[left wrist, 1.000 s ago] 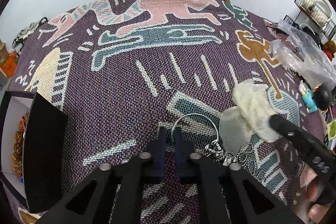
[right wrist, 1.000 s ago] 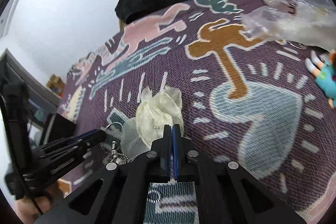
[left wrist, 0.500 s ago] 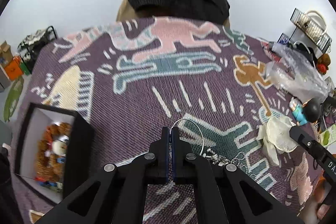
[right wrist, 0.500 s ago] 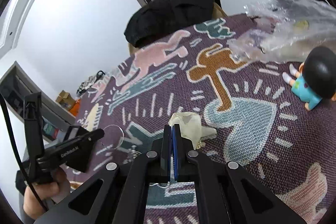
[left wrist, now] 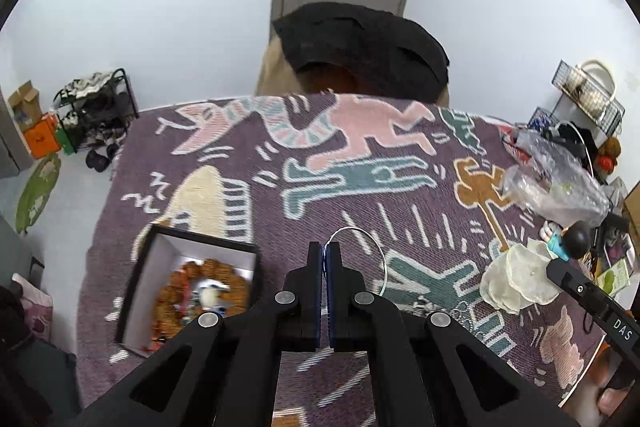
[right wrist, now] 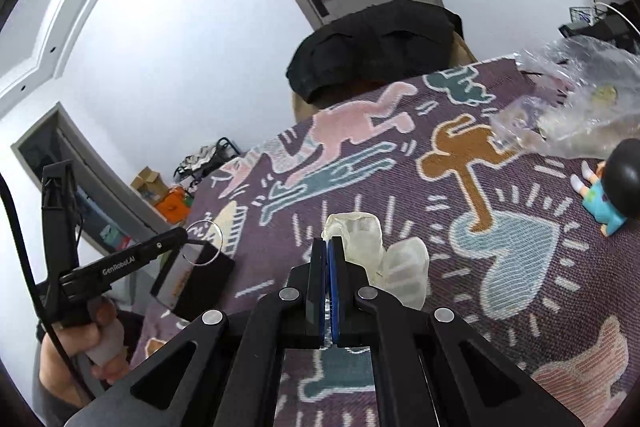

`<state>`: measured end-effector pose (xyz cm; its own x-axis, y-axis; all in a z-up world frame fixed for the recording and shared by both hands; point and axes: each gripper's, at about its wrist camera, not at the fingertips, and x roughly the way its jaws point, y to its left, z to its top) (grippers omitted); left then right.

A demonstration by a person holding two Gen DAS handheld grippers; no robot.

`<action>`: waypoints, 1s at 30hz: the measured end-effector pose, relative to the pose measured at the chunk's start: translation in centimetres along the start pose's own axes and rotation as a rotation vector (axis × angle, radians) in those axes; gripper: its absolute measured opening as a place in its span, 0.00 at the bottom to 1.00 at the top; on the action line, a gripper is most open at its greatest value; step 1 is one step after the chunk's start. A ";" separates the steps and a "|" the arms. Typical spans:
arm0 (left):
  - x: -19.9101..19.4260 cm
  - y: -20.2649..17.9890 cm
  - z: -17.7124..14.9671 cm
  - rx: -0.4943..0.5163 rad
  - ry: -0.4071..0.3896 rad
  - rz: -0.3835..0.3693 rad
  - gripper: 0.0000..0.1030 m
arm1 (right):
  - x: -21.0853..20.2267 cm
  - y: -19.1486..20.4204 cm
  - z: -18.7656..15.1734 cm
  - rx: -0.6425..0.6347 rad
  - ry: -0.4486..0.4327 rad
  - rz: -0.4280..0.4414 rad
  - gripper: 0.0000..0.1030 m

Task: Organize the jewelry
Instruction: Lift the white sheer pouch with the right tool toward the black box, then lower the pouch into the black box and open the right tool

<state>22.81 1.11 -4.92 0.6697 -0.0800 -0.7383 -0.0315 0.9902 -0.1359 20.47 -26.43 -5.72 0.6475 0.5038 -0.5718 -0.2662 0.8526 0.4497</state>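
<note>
- The left gripper [left wrist: 324,255] is pinching a thin silver wire hoop [left wrist: 362,251] at its left edge, jaws closed on the wire; the hoop is arcing right of the fingertips at centre frame, off the patterned blanket [left wrist: 360,195].
- The right gripper [right wrist: 329,251] is closed on the top of a sheer cream organza pouch [right wrist: 384,259], which is sagging just right of the jaws at frame centre.
- The hoop is looking light, springy and easily bent, so a hold on the wire itself seems right; the pouch is looking soft and slippery, best taken by its gathered mouth.
- The black jewelry box [left wrist: 160,287], already holding beaded pieces, is sitting open at lower left.
- A crumpled clear plastic bag [left wrist: 556,179] and a small doll [right wrist: 612,195] are lying at the right edge, well apart from the box.
</note>
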 end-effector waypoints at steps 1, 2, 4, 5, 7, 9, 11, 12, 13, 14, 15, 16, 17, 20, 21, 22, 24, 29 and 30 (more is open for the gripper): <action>-0.4 0.6 0.0 -0.008 -0.005 0.003 0.01 | -0.1 0.3 0.0 -0.005 -0.001 0.004 0.03; -0.6 1.0 0.0 -0.014 -0.009 0.006 0.01 | -0.1 0.6 0.0 -0.010 -0.002 0.010 0.03; -1.0 2.1 0.0 -0.029 -0.015 0.014 0.01 | -0.1 1.4 0.0 -0.021 -0.002 0.024 0.03; -1.1 2.7 0.0 -0.037 -0.017 0.020 0.01 | -0.1 1.6 0.0 -0.025 -0.002 0.029 0.03; -1.4 3.9 -0.2 -0.051 -0.018 0.031 0.01 | 0.0 2.3 0.0 -0.035 0.000 0.040 0.03; -1.5 5.0 -0.3 -0.066 -0.017 0.037 0.01 | 0.1 2.9 -0.1 -0.045 0.004 0.046 0.03; -1.5 5.9 -0.5 -0.081 -0.015 0.040 0.01 | 0.2 3.5 -0.1 -0.056 0.008 0.051 0.03; -1.5 6.4 -0.6 -0.089 -0.015 0.038 0.01 | 0.3 3.9 -0.2 -0.062 0.011 0.056 0.03; -1.6 6.9 -0.7 -0.098 -0.015 0.037 0.01 | 0.3 4.3 -0.2 -0.069 0.012 0.059 0.03; -1.6 7.4 -0.9 -0.107 -0.015 0.037 0.01 | 0.4 4.6 -0.2 -0.076 0.014 0.061 0.03; -1.6 7.8 -0.9 -0.114 -0.015 0.037 0.01 | 0.5 4.9 -0.3 -0.083 0.016 0.063 0.03; -1.6 8.3 -1.1 -0.123 -0.016 0.037 0.01 | 0.6 5.3 -0.3 -0.089 0.020 0.066 0.03; -1.6 8.8 -1.1 -0.134 -0.016 0.038 0.01 | 0.7 5.6 -0.3 -0.094 0.022 0.068 0.03; -1.5 10.3 -1.4 -0.182 -0.012 0.024 0.01 | 1.1 6.9 -0.3 -0.115 0.030 0.074 0.03; -1.4 10.6 -1.5 -0.191 -0.009 0.021 0.02 | 1.2 7.5 -0.3 -0.125 0.033 0.077 0.03; -1.3 10.9 -1.5 -0.198 0.004 0.021 0.03 | 1.4 8.1 -0.3 -0.135 0.036 0.082 0.03; -0.7 11.7 -1.8 -0.210 0.053 0.016 0.15 | 1.8 9.1 -0.3 -0.152 0.041 0.094 0.03; -1.8 13.3 -2.9 -0.234 -0.004 0.015 0.65 | 2.9 12.7 -0.5 -0.207 0.062 0.127 0.03; -2.1 13.5 -3.1 -0.231 -0.013 0.016 0.67 | 3.3 13.5 -0.5 -0.220 0.066 0.132 0.03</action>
<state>18.73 14.26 -7.24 0.6770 -0.0618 -0.7334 -0.2099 0.9389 -0.2729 18.66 -13.23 -1.89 0.5509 0.6143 -0.5649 -0.4987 0.7851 0.3673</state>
